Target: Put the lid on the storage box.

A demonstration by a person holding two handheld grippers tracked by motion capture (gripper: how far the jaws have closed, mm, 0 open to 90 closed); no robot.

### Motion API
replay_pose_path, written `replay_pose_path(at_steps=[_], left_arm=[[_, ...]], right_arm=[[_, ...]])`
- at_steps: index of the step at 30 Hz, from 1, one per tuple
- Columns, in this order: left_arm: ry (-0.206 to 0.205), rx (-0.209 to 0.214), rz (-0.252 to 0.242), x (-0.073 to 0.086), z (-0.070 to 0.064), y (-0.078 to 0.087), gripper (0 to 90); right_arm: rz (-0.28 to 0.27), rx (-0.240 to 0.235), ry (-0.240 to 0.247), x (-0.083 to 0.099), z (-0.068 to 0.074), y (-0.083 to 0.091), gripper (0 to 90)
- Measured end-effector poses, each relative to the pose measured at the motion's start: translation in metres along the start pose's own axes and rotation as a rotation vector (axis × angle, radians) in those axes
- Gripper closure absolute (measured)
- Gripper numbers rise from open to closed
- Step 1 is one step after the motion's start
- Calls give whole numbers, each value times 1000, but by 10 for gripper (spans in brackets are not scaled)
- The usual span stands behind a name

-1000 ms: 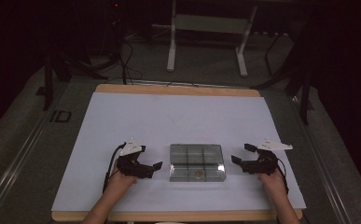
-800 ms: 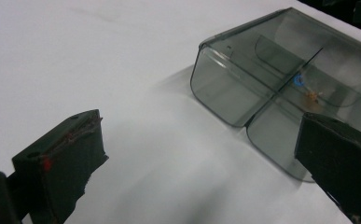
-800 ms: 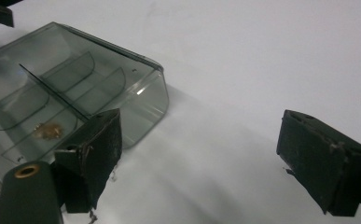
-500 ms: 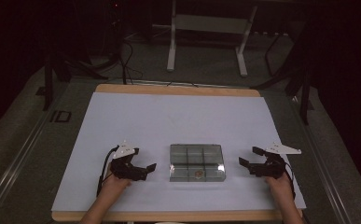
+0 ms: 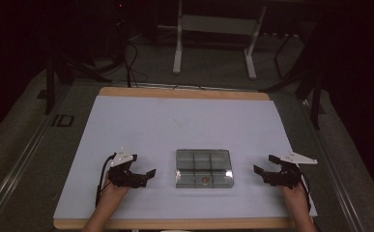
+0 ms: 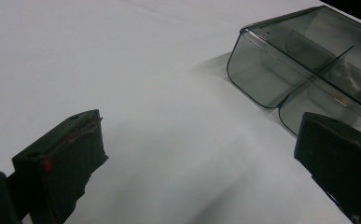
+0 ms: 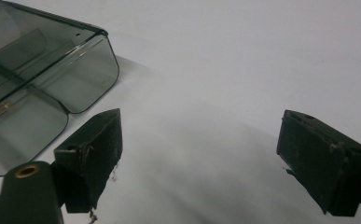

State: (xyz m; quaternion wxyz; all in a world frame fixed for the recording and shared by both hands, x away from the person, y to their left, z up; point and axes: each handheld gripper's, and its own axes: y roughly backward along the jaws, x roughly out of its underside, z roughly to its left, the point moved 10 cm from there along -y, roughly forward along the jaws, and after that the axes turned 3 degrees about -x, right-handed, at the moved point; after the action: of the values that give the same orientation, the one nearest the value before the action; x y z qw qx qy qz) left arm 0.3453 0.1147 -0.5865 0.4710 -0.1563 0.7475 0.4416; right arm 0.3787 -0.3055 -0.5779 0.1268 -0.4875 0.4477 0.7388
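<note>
A clear box with six compartments, three across and two deep, lies on the white sheet that covers the table. The box sits in the near half of the sheet, about midway between its left and right edges. A small brownish thing lies in the box's near middle compartment; it is too small to tell what it is.

The left gripper rests low over the sheet to the left of the box, apart from it, with its jaws pointing toward the box. Its jaws stand wide apart and hold nothing. In the left gripper view the left gripper frames bare sheet, and a rounded corner of the box shows ahead at the upper right, its dividers visible through the smoky wall.

The right gripper sits to the right of the box, farther from it than the left one, and also points toward the box. Its jaws are wide open and hold nothing. In the right gripper view the right gripper spans bare sheet, and the box lies at the upper left, just beyond one jaw.

A hand holds the left gripper from the near side of the box, and another hand holds the right one. Beyond the table stands a white frame on the dark floor.
</note>
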Motion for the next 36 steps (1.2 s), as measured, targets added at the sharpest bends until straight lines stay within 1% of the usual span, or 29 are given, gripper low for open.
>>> replay_pose_path(at_steps=[1,3,5,6,8,10,13,15,17,20,23,25,29,36], left_arm=[[-3,-6,1,0,1,0,22],[-7,-22,3,0,2,2,22],[-1,-42,-5,1,4,3,22],[6,-38,-5,2,4,3,22],[4,-48,2,6,6,3,22],[5,-56,-3,6,7,3,22],[14,-59,-16,5,7,4,22],[13,-59,-19,5,7,4,22],[19,-71,-28,5,8,5,22],[20,-80,-44,4,9,6,22],[25,-81,-48,4,9,6,22],[29,-79,-49,4,9,7,22],[37,-74,-55,3,10,7,22],[48,-78,-58,3,11,7,22]], right_arm=[[1,3,0,1,-1,0,143],[5,25,12,2,-4,1,143],[8,40,16,3,-6,3,143],[7,43,14,4,-8,4,143],[5,60,16,5,-11,5,143],[-2,72,9,6,-14,7,143],[-18,107,5,6,-20,10,144],[-26,121,-2,7,-24,12,143],[-38,135,-14,7,-27,14,143],[-41,163,-16,9,-31,14,143],[-36,173,-16,11,-33,13,144],[-37,188,-10,11,-33,13,144],[-37,198,-7,11,-34,13,144],[-45,216,-23,11,-36,14,144]])
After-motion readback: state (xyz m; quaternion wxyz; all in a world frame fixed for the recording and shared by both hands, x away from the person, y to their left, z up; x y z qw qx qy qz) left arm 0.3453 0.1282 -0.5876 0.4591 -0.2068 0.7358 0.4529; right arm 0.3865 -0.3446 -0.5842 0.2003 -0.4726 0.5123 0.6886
